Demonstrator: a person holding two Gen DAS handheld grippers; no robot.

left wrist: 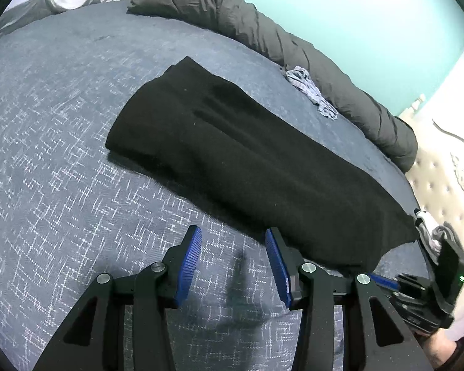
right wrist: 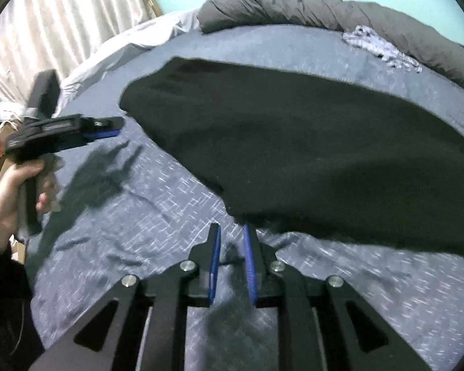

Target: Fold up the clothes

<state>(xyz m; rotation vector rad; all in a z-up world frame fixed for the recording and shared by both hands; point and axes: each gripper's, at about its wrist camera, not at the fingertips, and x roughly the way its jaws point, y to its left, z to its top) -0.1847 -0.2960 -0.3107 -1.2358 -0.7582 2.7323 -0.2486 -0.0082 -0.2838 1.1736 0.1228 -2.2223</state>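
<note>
Black garment (right wrist: 309, 142) on bed, just beyond both grippers' empty jaws

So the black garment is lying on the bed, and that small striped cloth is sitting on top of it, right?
Not quite. The black garment is on the bed, but the small striped cloth lies apart from it, against the grey rolled duvet. The left wrist view shows this.

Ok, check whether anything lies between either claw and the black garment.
Nothing visible does. Only bare blue bedspread separates the open left claw and the narrowly open right claw from the black garment. The small striped cloth and rolled grey duvet lie beyond it.
</note>
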